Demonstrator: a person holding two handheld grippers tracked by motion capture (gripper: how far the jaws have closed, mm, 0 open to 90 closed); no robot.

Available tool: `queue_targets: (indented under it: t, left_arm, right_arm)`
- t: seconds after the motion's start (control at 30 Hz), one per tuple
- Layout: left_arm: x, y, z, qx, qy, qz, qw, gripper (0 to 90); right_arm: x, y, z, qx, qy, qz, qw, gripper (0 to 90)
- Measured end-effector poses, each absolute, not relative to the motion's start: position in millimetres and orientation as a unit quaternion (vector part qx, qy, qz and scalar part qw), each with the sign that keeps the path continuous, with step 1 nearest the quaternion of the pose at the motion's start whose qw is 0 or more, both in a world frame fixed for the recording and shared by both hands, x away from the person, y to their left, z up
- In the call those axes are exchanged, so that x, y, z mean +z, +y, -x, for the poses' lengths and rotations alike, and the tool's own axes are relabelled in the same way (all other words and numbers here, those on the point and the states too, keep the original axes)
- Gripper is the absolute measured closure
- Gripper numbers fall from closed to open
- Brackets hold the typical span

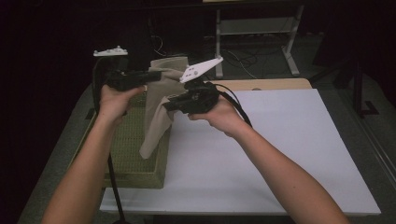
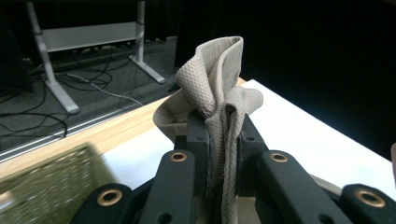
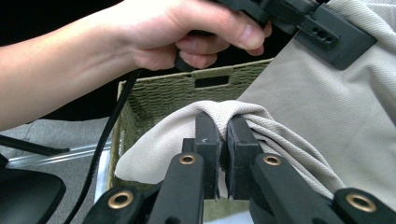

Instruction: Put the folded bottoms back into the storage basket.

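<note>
Both grippers lifting beige cloth [image 1: 159, 100] above woven basket [image 1: 135, 163] at counter's [image 1: 280, 140] left edge — left gripper [image 2: 223, 140] and right gripper [image 3: 223, 149] each clamping fabric between fingers. Advice — spreading hands apart evenly, keeping tension.

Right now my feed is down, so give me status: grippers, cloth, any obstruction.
Left gripper shut on beige cloth. Right gripper shut on same cloth. Cloth held over woven basket. Nothing in the way.
</note>
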State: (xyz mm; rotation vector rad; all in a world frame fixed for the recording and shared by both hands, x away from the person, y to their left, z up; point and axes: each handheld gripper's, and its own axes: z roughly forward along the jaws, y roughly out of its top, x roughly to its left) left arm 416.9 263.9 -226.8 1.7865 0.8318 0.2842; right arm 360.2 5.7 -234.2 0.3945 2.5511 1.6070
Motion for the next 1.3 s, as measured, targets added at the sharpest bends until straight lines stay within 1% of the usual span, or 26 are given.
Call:
queue_targets:
  t: [0.3, 0.37, 0.6, 0.83, 0.93, 1.17, 1.3]
  left_arm:
    - [-238.1, 314.2, -425.5, 0.134, 0.362, -0.757, 0.528, 80.0]
    - [-242.6, 322.1, -428.1, 0.135, 0.366, -0.757, 0.523, 80.0]
    - [-263.2, 342.2, -436.4, 0.146, 0.379, -0.758, 0.511, 80.0]
    - [-287.4, 354.0, -444.7, 0.153, 0.4, -0.762, 0.486, 79.9]
    - [-299.1, 358.1, -447.4, 0.147, 0.412, -0.761, 0.479, 79.9]
    - [-326.9, 362.2, -450.6, 0.126, 0.433, -0.764, 0.461, 79.9]
    - [-336.3, 358.4, -452.4, 0.118, 0.439, -0.771, 0.446, 79.9]
  right_arm:
    - [-245.7, 53.9, -363.4, 0.525, 0.842, -0.119, 0.039, 84.2]
    - [-250.9, 64.4, -363.9, 0.523, 0.843, -0.119, 0.032, 84.2]
    - [-274.7, 98.1, -363.5, 0.501, 0.858, -0.109, 0.03, 84.2]
    - [-303.0, 123.7, -361.4, 0.485, 0.868, -0.101, 0.028, 84.2]
    - [-313.1, 130.9, -359.6, 0.479, 0.872, -0.1, 0.024, 84.2]
    - [-332.2, 138.0, -351.4, 0.445, 0.89, -0.094, 0.016, 84.1]
    - [-339.6, 135.4, -347.1, 0.431, 0.898, -0.091, 0.002, 83.4]
